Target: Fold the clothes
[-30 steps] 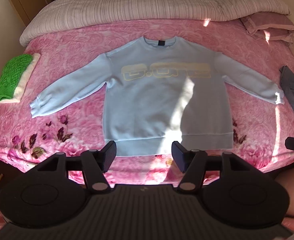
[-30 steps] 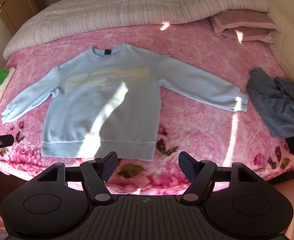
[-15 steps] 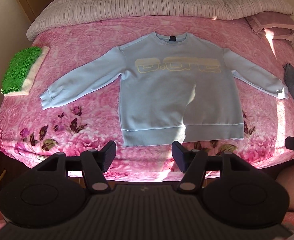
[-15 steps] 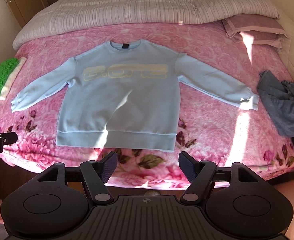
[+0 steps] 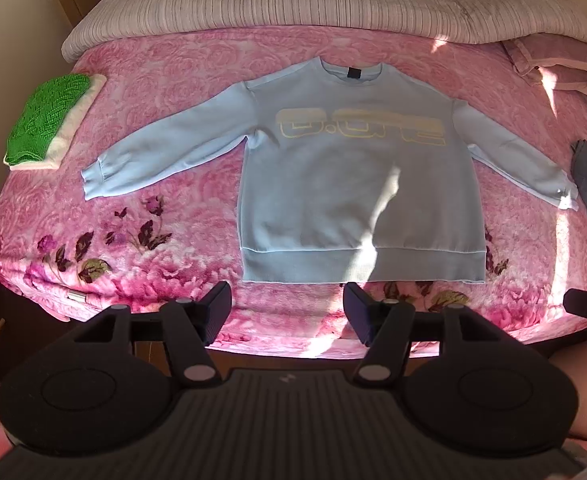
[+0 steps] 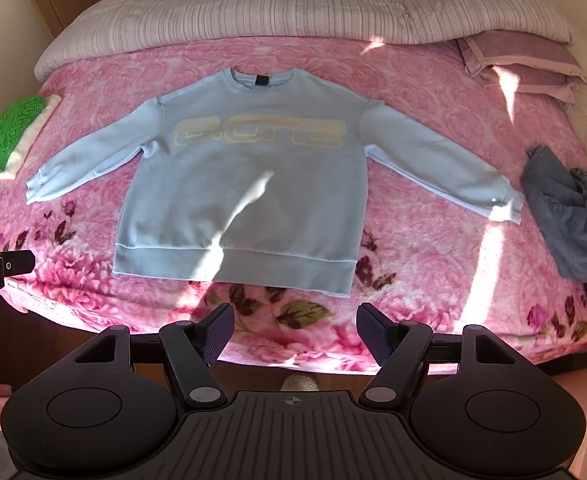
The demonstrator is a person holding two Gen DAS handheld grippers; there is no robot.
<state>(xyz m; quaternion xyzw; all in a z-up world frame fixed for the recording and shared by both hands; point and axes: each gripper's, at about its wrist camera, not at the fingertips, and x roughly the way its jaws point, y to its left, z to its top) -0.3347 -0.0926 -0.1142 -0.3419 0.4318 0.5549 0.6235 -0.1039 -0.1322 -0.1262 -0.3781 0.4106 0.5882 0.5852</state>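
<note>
1. Folding here would go best by taking a sleeve at its cuff and laying it flat across the chest, keeping the cloth smooth. This is a judgement; the spread sweatshirt fits a fold about to be made, or a garment laid out again.
2. Left gripper (image 5: pixel 287 306) hovers off the bed's near edge, its fingers apart and holding nothing.
3. Right gripper (image 6: pixel 295 326) hovers likewise, fingers apart and empty.
4. Light blue sweatshirt (image 5: pixel 357 184) lies front up in the middle of the pink floral bed (image 5: pixel 165 68), collar away from the viewer, hem near, both sleeves spread outward.
5. Pale yellow lettering crosses the chest; sunlight streaks the body.
6. Green folded knit (image 5: pixel 41 120) lies at the bed's left edge, and a crumpled grey garment (image 6: pixel 569 216) at the right.
</note>
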